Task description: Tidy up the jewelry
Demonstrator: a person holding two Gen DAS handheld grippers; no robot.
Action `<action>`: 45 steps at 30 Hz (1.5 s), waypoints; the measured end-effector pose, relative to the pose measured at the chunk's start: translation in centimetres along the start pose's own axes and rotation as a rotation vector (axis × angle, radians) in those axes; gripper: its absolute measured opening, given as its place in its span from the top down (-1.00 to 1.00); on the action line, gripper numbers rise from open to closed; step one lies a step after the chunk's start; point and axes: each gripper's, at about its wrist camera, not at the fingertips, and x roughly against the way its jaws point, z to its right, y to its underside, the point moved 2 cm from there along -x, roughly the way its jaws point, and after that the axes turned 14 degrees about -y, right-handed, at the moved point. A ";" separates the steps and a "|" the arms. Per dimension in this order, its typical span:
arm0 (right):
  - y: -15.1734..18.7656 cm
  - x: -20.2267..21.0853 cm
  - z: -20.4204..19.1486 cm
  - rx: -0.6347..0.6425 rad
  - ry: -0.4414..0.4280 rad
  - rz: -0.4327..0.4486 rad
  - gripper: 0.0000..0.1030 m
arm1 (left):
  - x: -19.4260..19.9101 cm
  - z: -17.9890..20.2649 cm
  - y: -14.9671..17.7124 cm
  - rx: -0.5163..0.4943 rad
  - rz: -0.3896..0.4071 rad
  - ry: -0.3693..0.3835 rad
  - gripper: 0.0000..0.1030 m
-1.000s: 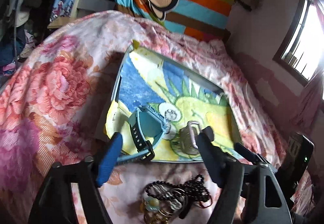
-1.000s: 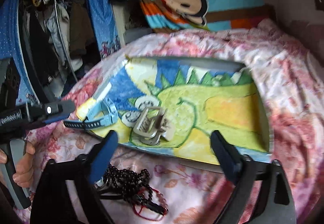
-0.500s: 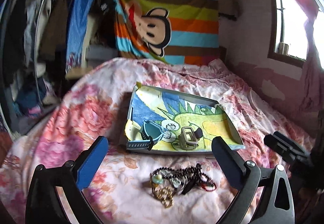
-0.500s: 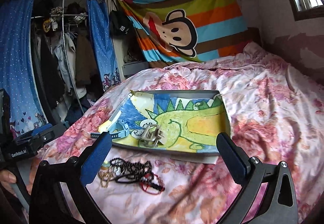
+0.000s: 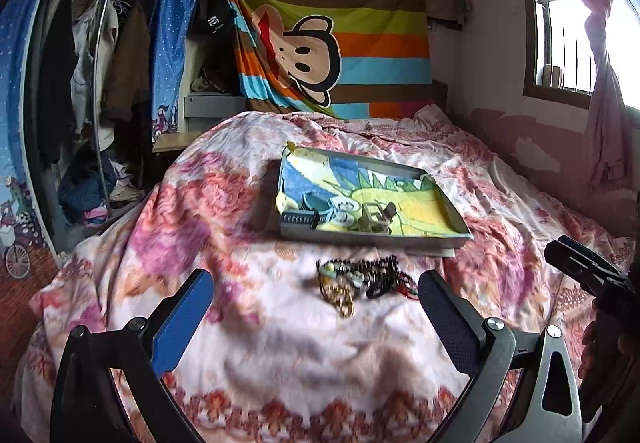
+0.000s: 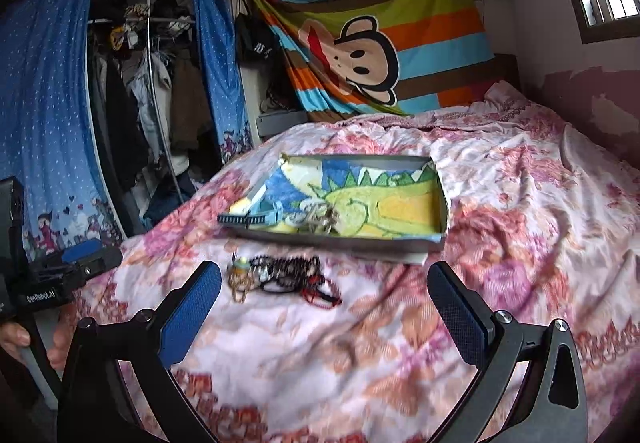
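On a floral bedspread (image 5: 248,343), both handheld grippers are hovering wide open and empty, well back from the work, seemingly giving the person a full look before the next pick. The left gripper (image 5: 316,317) is facing a tangled heap of jewelry (image 5: 362,281), black beads, gold chain and red cord, lying just in front of a shallow tray (image 5: 376,239). A blue watch (image 5: 306,215) and a metallic clasp-like piece (image 5: 374,221) are sitting inside it on a dinosaur-print liner. The right gripper (image 6: 324,317) is facing the same heap.
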 end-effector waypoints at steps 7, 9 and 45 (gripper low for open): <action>2.2 0.7 -0.6 -0.007 0.007 -0.072 -0.97 | 1.5 0.1 1.9 -0.027 -0.048 0.013 -0.99; 2.7 0.2 -0.4 -0.011 0.006 -0.100 -0.97 | 1.7 0.4 2.4 -0.047 -0.058 0.009 -0.99; 0.7 -7.9 4.1 0.038 0.023 -0.244 -0.97 | -8.8 0.3 0.4 -0.112 -0.293 0.007 -0.99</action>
